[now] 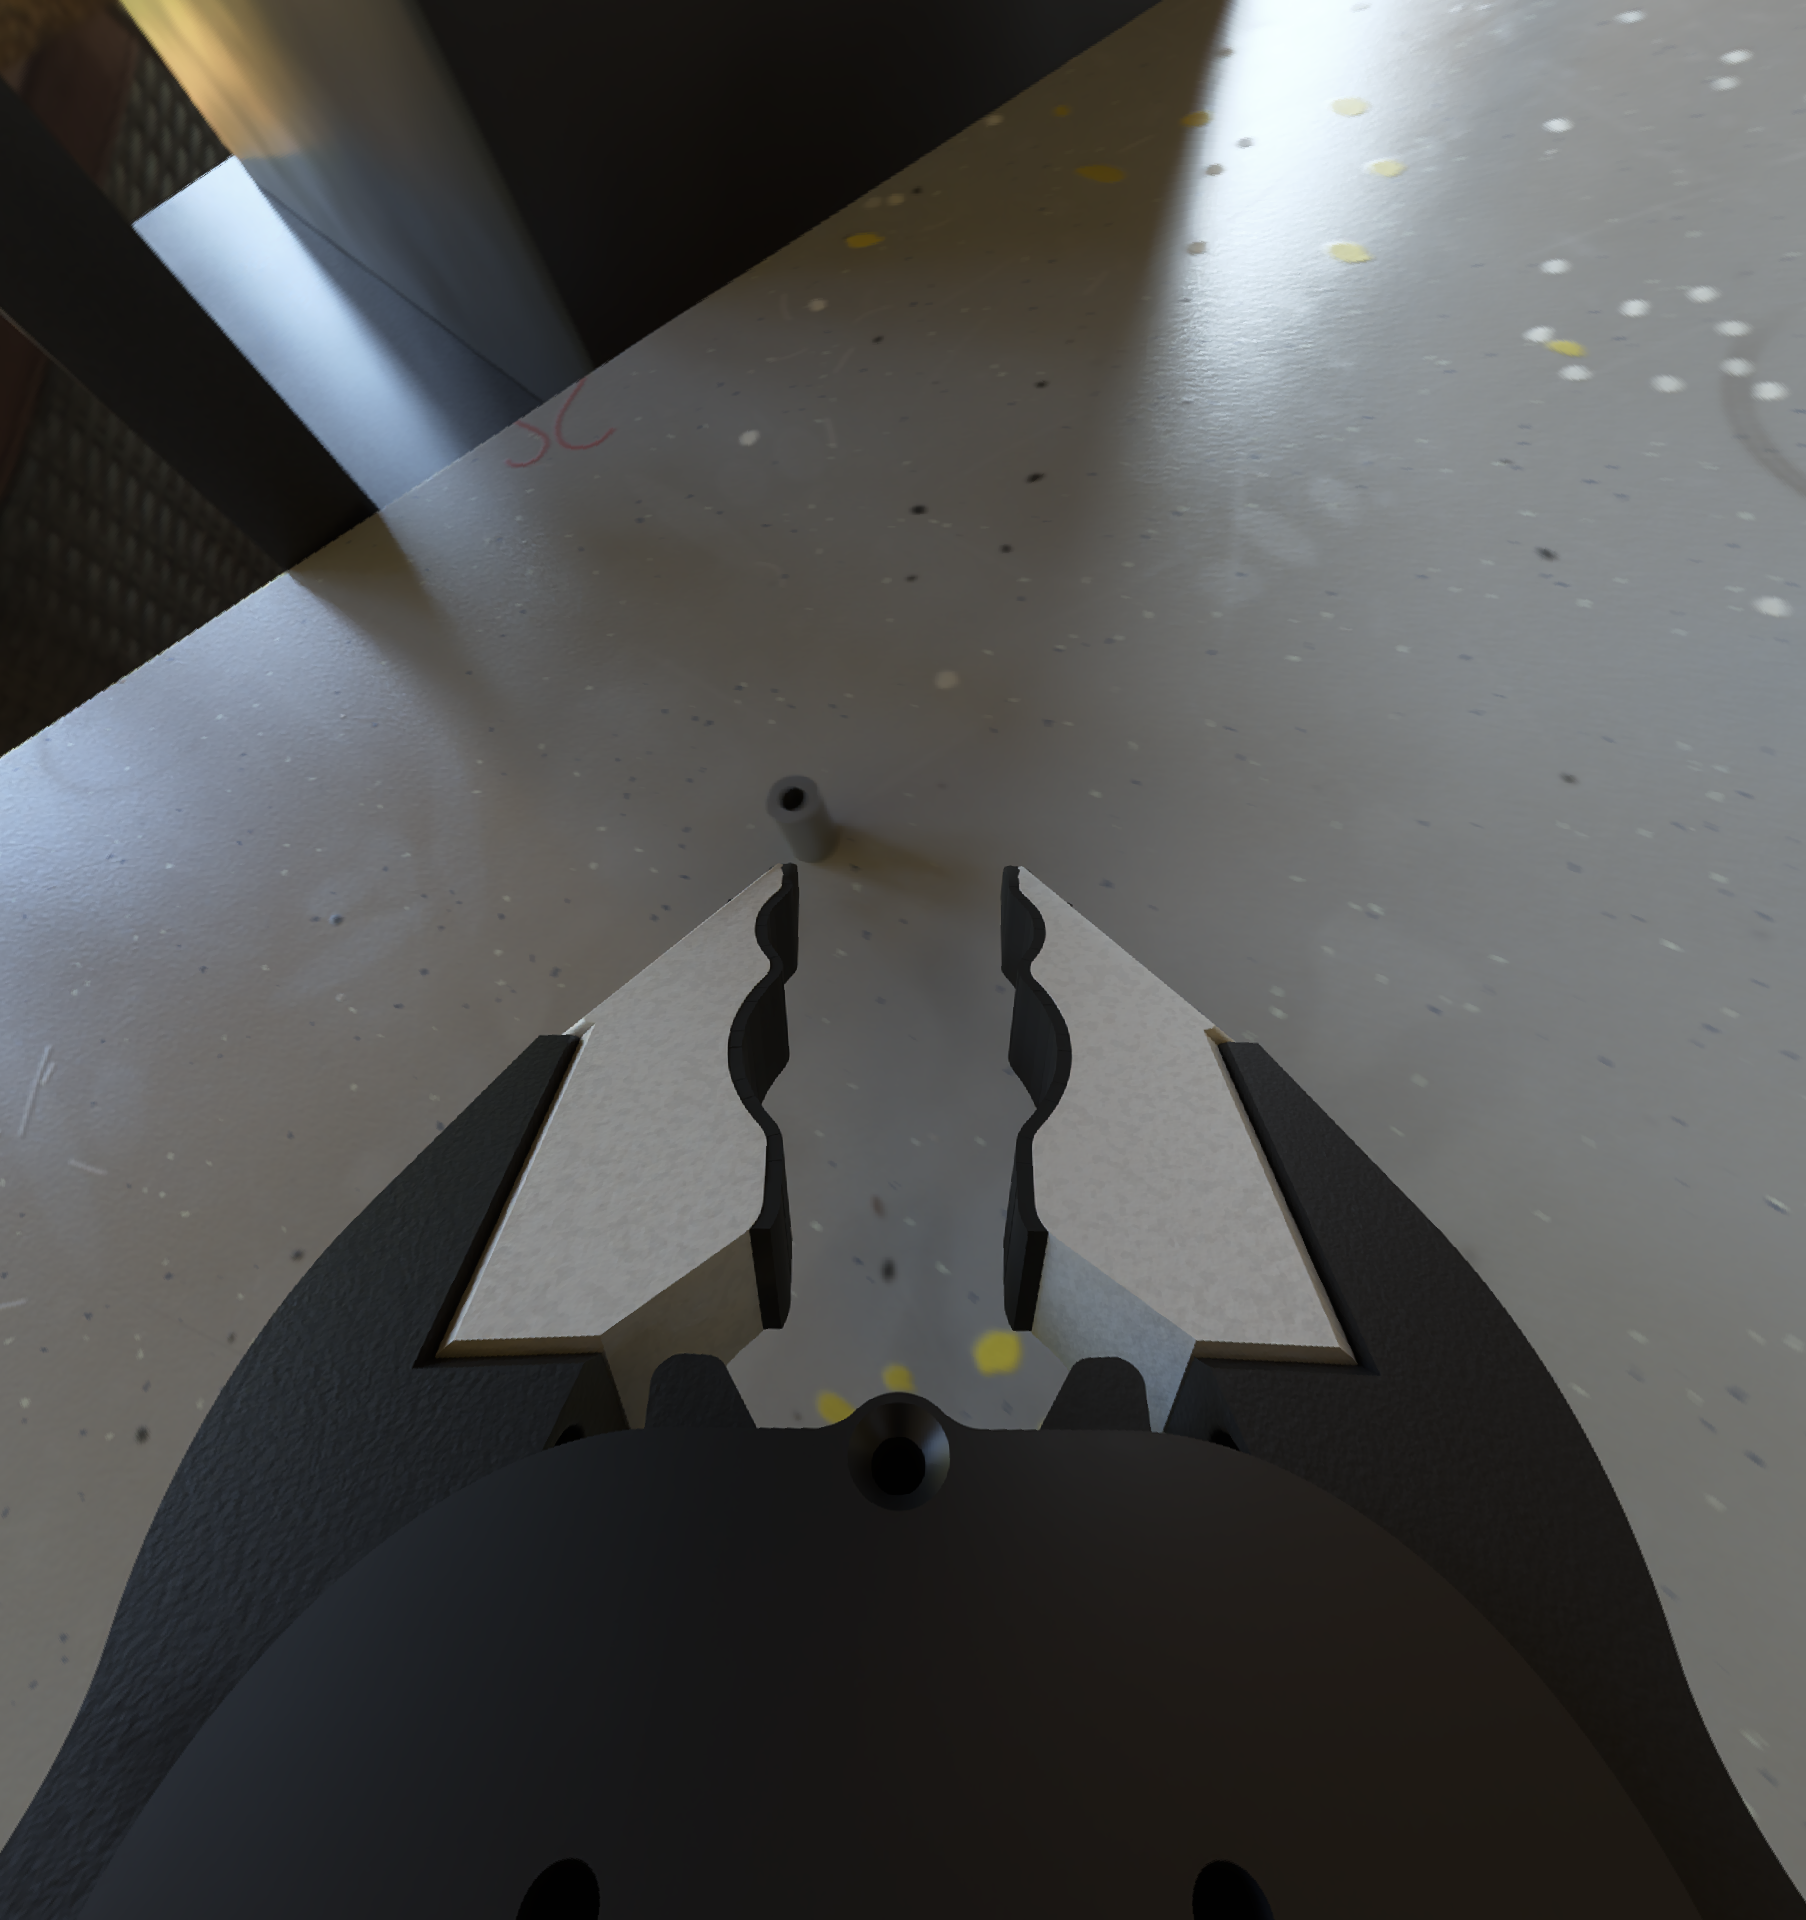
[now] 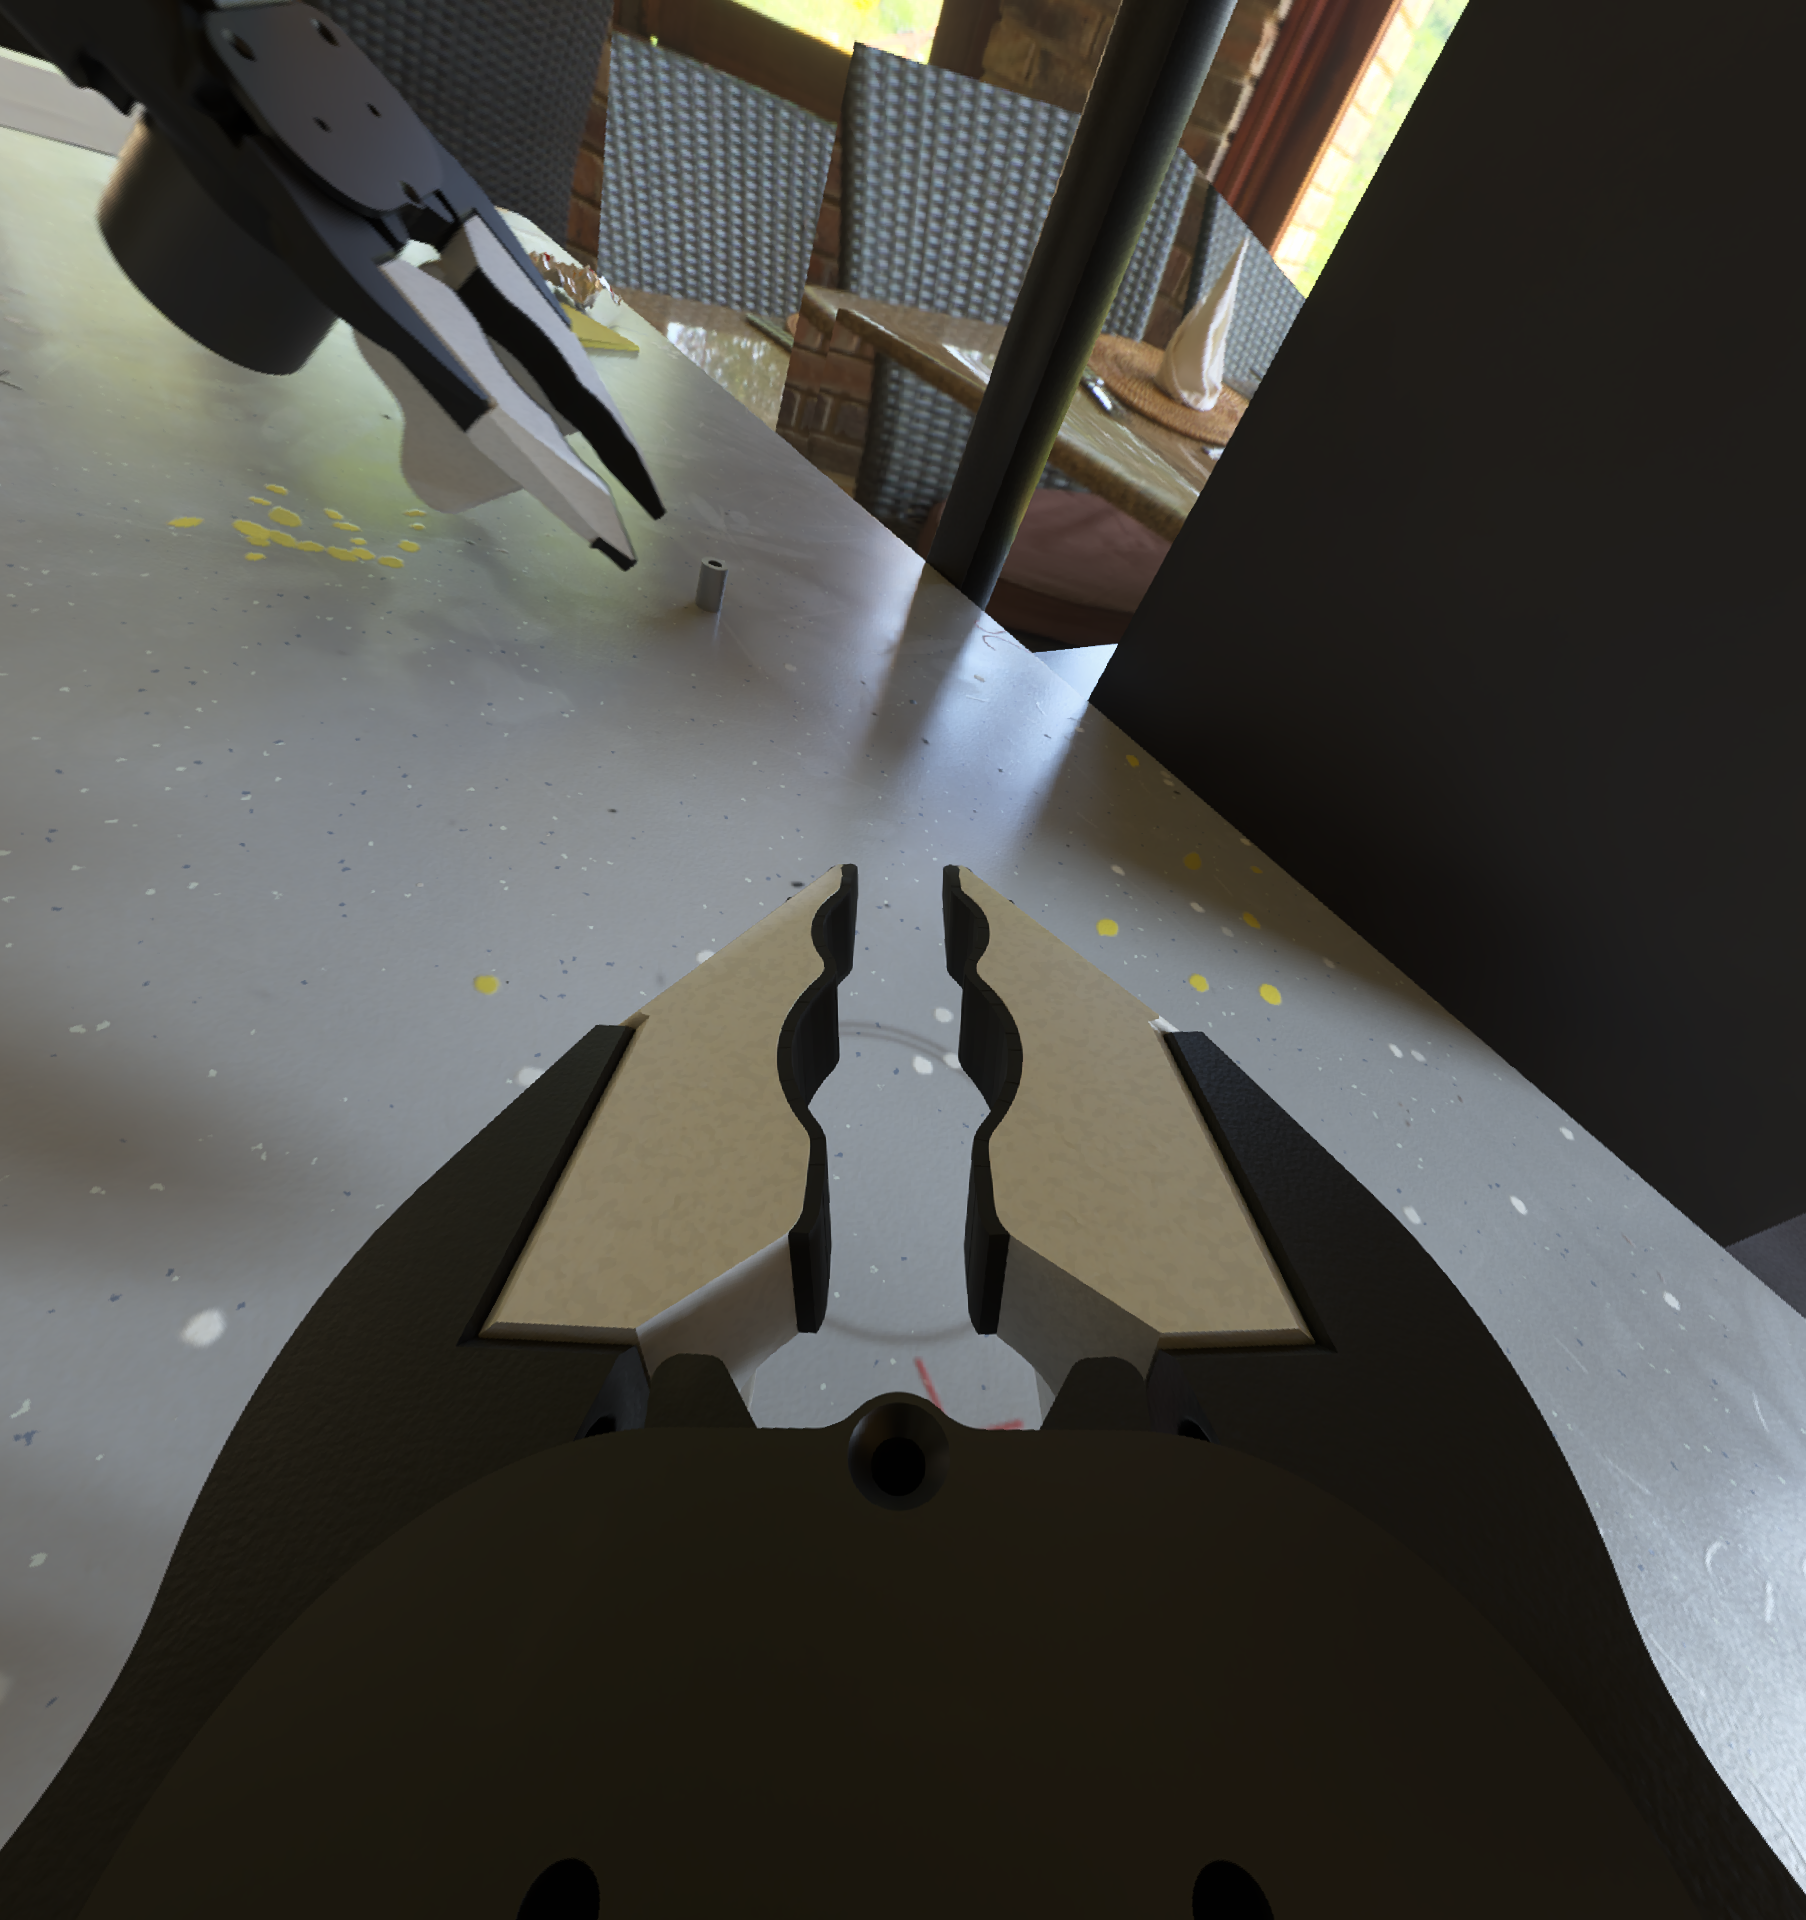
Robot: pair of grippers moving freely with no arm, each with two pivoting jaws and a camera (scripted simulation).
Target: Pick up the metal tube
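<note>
The left tool (image 1: 899, 873) hangs tilted over the grey speckled worktop (image 1: 1398, 727), its two fingers spread apart with nothing between them. Just beyond its fingertips, slightly off the line of the left finger (image 1: 785, 904) and not touching it, the metal tube (image 1: 803, 819) stands upright on the worktop, a short grey cylinder with its bore facing up. From the right wrist view the same tool (image 2: 639, 535) points down toward the tube (image 2: 711, 585), its tips close beside the tube but clear of it. The tube sits near the far edge of the worktop, where a dark post (image 2: 1075, 312) rises past that edge.

The right tool (image 2: 899, 873) hovers well apart from the tube, near the worktop's right edge, with a narrow gap between its fingers and nothing gripped. A faint ring mark (image 2: 899, 1049) on the worktop shows under it. Yellow paint spots (image 2: 296, 530) lie under the left tool, and wicker chairs (image 2: 940, 208) stand beyond the far edge.
</note>
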